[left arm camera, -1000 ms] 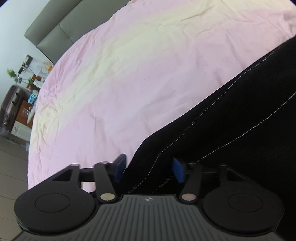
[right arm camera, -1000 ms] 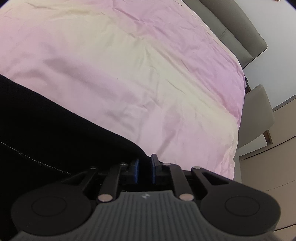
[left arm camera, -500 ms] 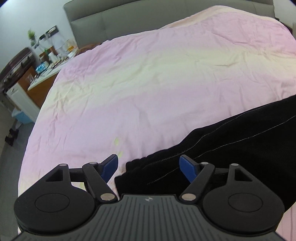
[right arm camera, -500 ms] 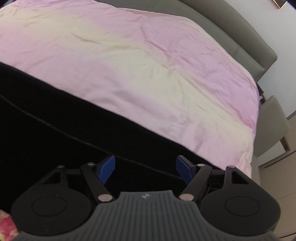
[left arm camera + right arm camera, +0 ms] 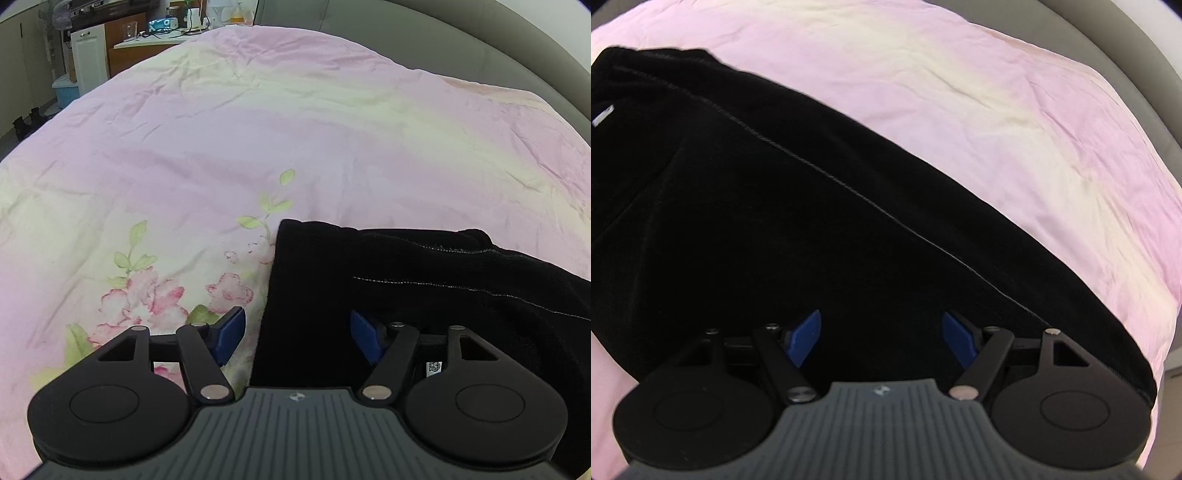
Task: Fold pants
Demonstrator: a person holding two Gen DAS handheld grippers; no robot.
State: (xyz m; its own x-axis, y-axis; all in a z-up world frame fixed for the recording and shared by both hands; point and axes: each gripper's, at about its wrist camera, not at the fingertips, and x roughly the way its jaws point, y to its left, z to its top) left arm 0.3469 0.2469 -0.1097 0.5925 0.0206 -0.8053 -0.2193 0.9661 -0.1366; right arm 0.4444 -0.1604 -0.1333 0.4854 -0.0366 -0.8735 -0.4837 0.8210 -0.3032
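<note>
Pants: black pants (image 5: 424, 295) lay across the near right of a pink bedsheet (image 5: 258, 129); pale seam stitching ran along the cloth
Left gripper: left gripper (image 5: 297, 334) hovered at the garment's left edge; jaws spread but closing, pads pressing nothing
Right gripper: right gripper (image 5: 881, 336) hung over the dark middle, jaws apart, nothing pinched
Fold state: possibly folded once; black fabric hid the layers
Advice: pinch both layers at the edge, lift evenly, keep seams aligned

black pants (image 5: 812, 221) cut off at left edge, far desk clutter (image 5: 192, 22) unreadable
</note>
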